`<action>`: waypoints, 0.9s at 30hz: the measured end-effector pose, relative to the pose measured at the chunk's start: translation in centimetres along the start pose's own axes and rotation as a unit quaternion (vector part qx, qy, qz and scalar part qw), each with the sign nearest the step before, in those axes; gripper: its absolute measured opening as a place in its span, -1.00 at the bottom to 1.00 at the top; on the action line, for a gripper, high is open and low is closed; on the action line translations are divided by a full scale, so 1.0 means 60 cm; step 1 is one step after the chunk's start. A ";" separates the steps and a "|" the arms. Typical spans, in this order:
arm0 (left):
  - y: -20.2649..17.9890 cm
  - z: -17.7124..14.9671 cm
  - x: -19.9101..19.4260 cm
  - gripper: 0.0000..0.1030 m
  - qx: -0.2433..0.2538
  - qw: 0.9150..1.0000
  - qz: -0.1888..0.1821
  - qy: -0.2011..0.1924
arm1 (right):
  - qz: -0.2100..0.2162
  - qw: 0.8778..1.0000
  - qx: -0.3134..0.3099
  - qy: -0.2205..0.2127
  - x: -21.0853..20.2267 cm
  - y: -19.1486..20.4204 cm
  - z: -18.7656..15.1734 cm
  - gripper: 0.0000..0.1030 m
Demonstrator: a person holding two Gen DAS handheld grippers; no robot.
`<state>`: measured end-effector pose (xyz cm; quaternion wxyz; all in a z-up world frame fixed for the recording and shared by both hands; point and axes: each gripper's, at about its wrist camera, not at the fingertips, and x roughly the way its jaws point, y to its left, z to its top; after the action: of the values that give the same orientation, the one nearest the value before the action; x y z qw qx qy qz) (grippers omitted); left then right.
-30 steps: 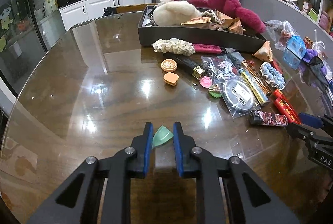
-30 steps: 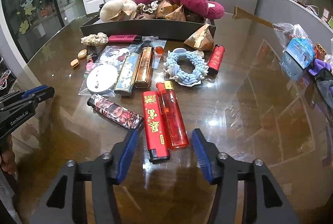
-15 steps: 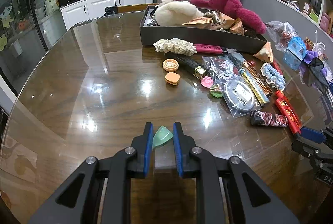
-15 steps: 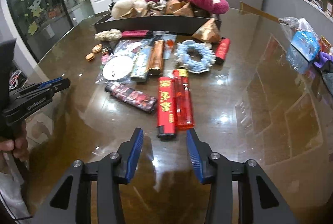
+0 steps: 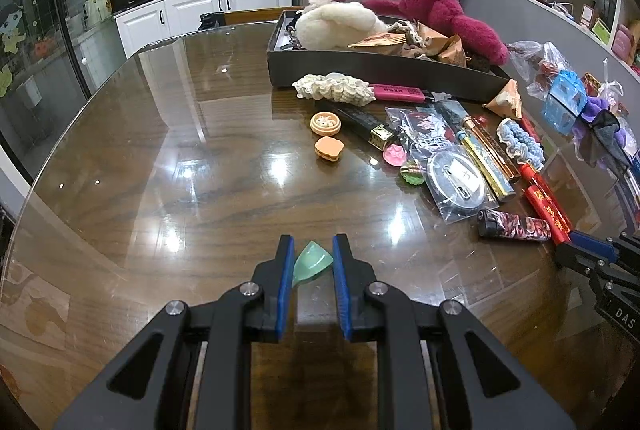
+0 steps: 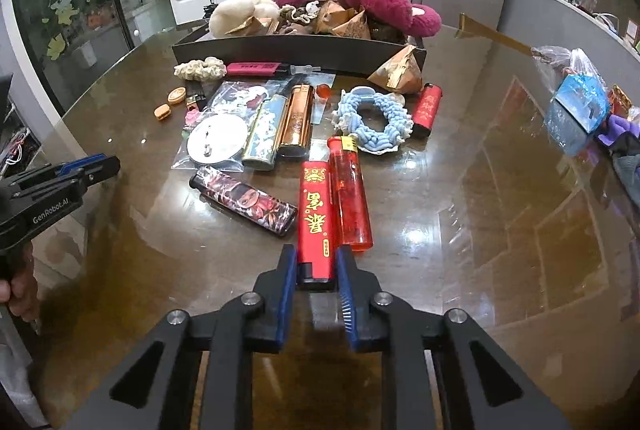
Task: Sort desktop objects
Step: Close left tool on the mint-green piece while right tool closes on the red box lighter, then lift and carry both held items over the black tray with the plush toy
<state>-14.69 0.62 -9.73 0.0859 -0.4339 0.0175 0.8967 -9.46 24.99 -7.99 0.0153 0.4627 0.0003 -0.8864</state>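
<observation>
Two tools are at work over a glossy brown table (image 5: 168,166). The left tool (image 5: 313,262) pinches a small pale-green wedge-shaped piece (image 5: 310,264) between its blue pads, held just above the bare part of the table, well apart from the clutter. The right tool (image 6: 316,268) has just been closing, and its pads now press on the black near end of a red lighter with gold characters (image 6: 315,218), which lies flat on the table pointing away from the camera.

Touching that lighter on its right lies a clear orange-red lighter (image 6: 350,198), and to its left, at an angle, a dark floral-patterned lighter (image 6: 244,202). Farther back sit a blue-patterned lighter (image 6: 264,132) and a copper one (image 6: 296,120) side by side, a round white badge in a clear bag (image 6: 214,142), a light-blue scrunchie (image 6: 374,124) and a short red lighter (image 6: 429,106) just beside it. Small items (an orange cookie-shaped piece (image 5: 329,149), a round tan one (image 5: 325,123), a pink one (image 5: 393,155)) lie to the left of the heap in the left wrist view.

At the back stands a dark tray (image 5: 360,68) heaped with a cream plush (image 5: 336,26), a magenta plush toy (image 5: 440,10) and brown paper packets. A cream scrunchie (image 5: 334,90) and a pink lighter (image 5: 396,93) lie against its front wall.
</observation>
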 end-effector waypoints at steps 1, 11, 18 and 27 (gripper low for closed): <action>0.000 -0.001 -0.002 -0.62 -0.001 1.000 -0.001 -0.001 | 0.000 1.000 0.003 -0.001 0.000 0.000 0.000 -0.60; -0.008 -0.001 -0.028 -0.62 0.004 1.000 0.000 -0.014 | 0.011 1.000 0.016 -0.007 -0.014 -0.006 -0.002 -0.60; -0.017 0.005 -0.041 -0.62 0.000 1.000 0.000 -0.016 | 0.013 1.000 0.017 -0.022 -0.036 -0.006 0.004 -0.60; -0.042 0.010 -0.057 -0.62 0.005 1.000 -0.005 -0.020 | 0.021 0.999 0.009 -0.035 -0.053 0.007 0.015 -0.60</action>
<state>-12.63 2.65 -6.57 0.0925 -0.4156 0.0179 0.9046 -8.37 24.65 -4.88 0.0295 0.4312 -0.0183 -0.9016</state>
